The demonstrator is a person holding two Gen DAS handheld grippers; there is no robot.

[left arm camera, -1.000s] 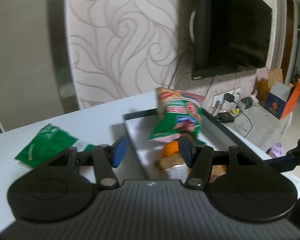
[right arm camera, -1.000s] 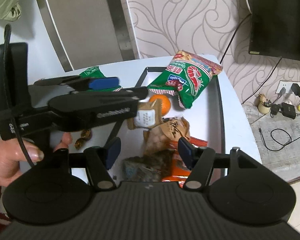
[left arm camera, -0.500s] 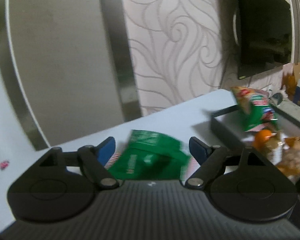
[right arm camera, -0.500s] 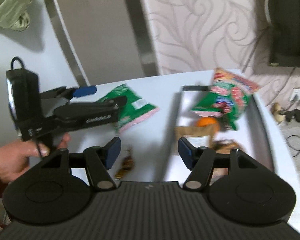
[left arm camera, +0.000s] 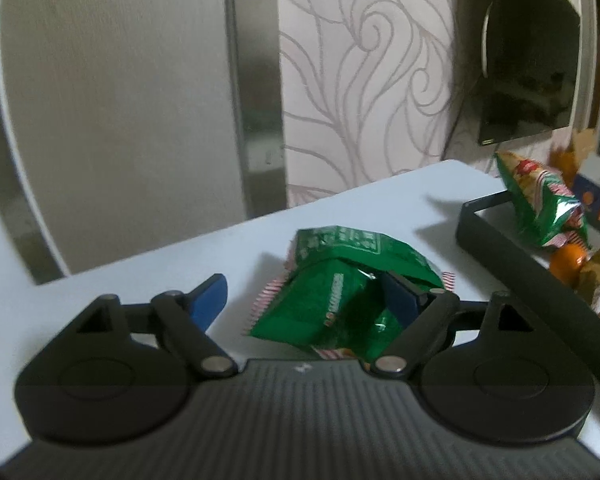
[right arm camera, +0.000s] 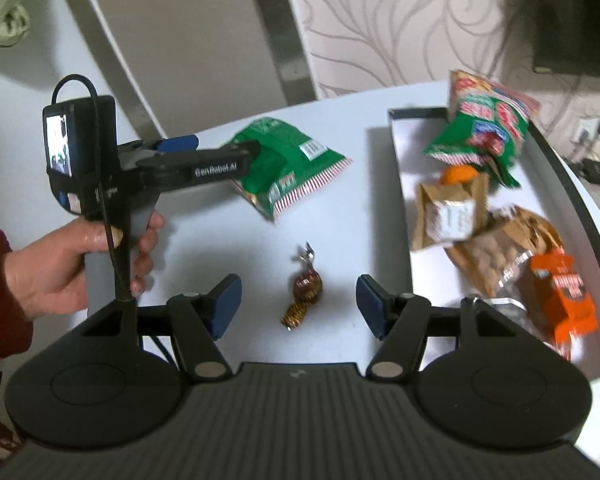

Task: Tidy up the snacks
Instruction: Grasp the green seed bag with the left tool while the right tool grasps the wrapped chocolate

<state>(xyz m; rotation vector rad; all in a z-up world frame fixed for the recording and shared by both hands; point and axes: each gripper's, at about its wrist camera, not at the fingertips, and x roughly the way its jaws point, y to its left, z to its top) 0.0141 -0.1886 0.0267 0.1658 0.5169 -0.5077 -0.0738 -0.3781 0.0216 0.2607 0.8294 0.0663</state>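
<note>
A green snack bag [left arm camera: 340,292] lies on the white table, crumpled between the fingers of my left gripper [left arm camera: 304,300]. Its jaws are opening; the bag drapes over the right pad [left arm camera: 398,304], and the left pad [left arm camera: 210,300] stands apart from it. In the right wrist view a hand holds that left gripper [right arm camera: 224,145] at the green bag [right arm camera: 288,160]. My right gripper [right arm camera: 298,292] hovers open over a brown wrapped candy [right arm camera: 306,284] and touches nothing. The dark-rimmed tray [right arm camera: 416,111] on the right holds a red-green bag [right arm camera: 484,132].
Also in the tray are an orange [right arm camera: 458,174], a brown paper packet [right arm camera: 448,212], a brown bag [right arm camera: 504,252] and an orange packet [right arm camera: 560,292]. The tray's near rim [left arm camera: 520,264] rises right of the left gripper. Walls and a television stand behind the table.
The left gripper swung left from the tray, leaving the red-green bag there, reached the green bag and widened its jaws. The right gripper moved left from the tray to above the candy.
</note>
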